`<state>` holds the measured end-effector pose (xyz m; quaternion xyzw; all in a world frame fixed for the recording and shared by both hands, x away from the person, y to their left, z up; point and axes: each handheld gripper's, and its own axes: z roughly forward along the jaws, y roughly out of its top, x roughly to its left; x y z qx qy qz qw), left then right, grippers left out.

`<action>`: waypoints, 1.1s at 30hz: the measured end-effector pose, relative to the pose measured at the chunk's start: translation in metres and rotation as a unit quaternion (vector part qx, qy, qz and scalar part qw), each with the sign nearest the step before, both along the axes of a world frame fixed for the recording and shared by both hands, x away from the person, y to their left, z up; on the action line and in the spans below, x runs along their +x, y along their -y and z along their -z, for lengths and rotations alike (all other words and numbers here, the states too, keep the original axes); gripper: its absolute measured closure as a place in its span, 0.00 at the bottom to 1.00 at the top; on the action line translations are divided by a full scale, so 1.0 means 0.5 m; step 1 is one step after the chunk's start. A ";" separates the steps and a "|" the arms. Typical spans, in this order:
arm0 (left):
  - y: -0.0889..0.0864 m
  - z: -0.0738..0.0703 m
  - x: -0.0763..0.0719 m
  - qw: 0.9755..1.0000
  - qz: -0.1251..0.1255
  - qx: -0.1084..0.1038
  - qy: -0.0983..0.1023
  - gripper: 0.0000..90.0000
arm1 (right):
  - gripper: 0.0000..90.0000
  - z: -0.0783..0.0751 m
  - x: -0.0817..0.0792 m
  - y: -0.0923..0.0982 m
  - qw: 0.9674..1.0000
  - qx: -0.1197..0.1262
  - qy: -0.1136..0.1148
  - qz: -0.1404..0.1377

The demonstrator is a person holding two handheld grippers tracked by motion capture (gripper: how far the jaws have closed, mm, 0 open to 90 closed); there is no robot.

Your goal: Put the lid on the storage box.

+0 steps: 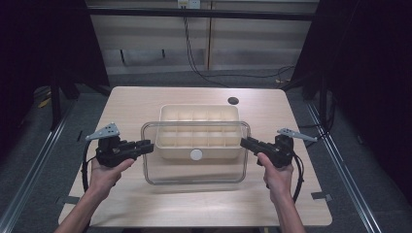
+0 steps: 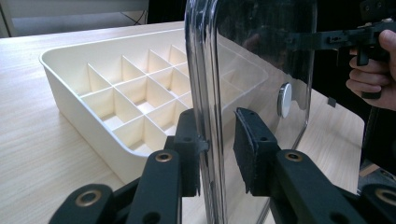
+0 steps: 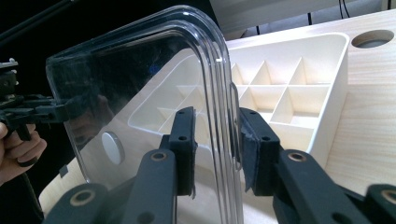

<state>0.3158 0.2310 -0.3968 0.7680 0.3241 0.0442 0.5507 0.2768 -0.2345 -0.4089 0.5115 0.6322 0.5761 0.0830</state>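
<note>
Clear lid (image 1: 194,167) between both jaws

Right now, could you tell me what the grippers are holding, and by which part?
Both hold the clear lid above the compartment box: the left gripper by its left rim, the right gripper by its right rim.

A clear plastic lid (image 1: 194,170) hangs level between the left gripper (image 1: 148,145) and right gripper (image 1: 245,141), each clamping one short edge, above a cream compartment tray (image 1: 199,114) on the wooden table (image 1: 145,204).
</note>
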 end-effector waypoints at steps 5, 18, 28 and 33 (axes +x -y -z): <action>0.006 -0.013 0.006 1.000 -0.001 -0.005 0.005 0.79 | 0.77 -0.014 0.008 0.006 1.000 0.005 0.006 0.006; 0.017 -0.042 0.037 1.000 -0.007 -0.006 0.013 0.79 | 0.77 -0.045 0.040 0.015 1.000 0.009 0.016 0.015; 0.019 -0.062 0.063 1.000 -0.012 -0.002 0.018 0.79 | 0.77 -0.058 0.071 0.014 1.000 0.009 0.020 0.020; 0.018 -0.065 0.077 1.000 -0.021 -0.005 0.016 0.78 | 0.77 -0.068 0.083 0.011 1.000 0.009 0.022 0.019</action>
